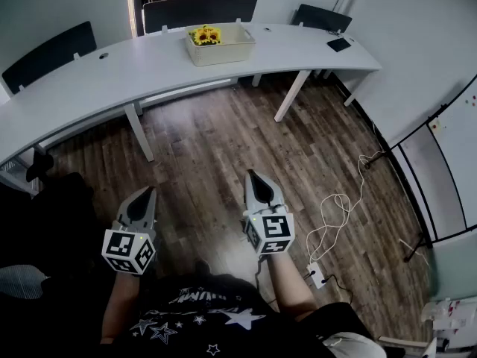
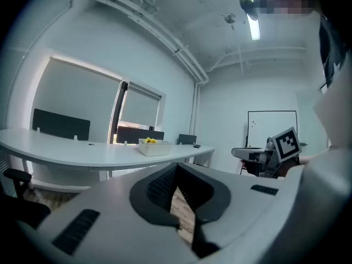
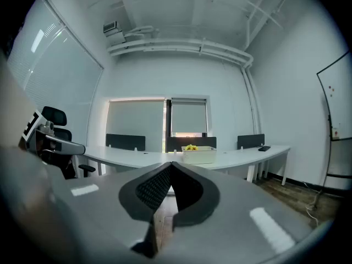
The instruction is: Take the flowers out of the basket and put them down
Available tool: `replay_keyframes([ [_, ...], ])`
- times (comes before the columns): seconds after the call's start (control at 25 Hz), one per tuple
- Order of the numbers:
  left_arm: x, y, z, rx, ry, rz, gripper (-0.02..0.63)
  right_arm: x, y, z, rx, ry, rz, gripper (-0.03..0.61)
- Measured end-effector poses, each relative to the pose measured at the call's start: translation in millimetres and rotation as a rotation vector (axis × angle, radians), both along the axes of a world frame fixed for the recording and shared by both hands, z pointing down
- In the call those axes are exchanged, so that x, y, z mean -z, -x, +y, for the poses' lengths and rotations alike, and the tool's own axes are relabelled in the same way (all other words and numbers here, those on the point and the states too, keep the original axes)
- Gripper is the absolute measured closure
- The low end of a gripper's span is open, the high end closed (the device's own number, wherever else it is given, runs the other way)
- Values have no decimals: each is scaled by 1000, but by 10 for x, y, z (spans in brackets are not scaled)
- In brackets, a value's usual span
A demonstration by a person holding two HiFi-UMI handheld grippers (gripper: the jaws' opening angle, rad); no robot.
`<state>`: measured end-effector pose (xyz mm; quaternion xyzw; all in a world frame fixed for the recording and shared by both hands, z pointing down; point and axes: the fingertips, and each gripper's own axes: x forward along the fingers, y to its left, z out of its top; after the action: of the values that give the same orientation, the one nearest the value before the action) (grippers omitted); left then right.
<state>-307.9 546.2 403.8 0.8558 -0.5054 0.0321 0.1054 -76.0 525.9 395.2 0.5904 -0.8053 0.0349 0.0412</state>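
A cream basket (image 1: 222, 45) stands on the far side of a long curved white table (image 1: 112, 73), with yellow flowers (image 1: 205, 35) at its left end. The same basket (image 2: 154, 147) shows small in the left gripper view, and the basket (image 3: 199, 154) with its flowers (image 3: 191, 147) lies straight ahead in the right gripper view. My left gripper (image 1: 149, 192) and right gripper (image 1: 254, 176) are both shut and empty. They hang over the wooden floor, well short of the table.
Dark chairs (image 1: 197, 10) line the far side of the table, and a black device (image 1: 339, 44) lies at its right end. A white cable with a power strip (image 1: 317, 274) trails over the floor at the right. A whiteboard (image 1: 447, 151) stands along the right wall.
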Motion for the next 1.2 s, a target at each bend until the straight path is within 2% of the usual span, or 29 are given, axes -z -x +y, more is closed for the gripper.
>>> replay_keyframes([
  [0.36, -65, -132, -267, -22, 15, -1, 604, -94, -44, -193, 2, 13, 9, 577],
  [0.56, -197, -262, -382, -25, 34, -38, 604, -171, -162, -204, -2, -19, 110, 577],
  [0.76, -193, -326, -476, -12, 39, -23, 604, -217, -271, -298, 19, -14, 63, 577],
  [0.96, -163, -332, -625, -8, 40, -20, 604, -189, -305, -441, -21, -69, 103, 577],
  [1.2, -205, -388, -980, -33, 56, -9, 604, -197, -341, -708, -52, -59, 96, 577],
])
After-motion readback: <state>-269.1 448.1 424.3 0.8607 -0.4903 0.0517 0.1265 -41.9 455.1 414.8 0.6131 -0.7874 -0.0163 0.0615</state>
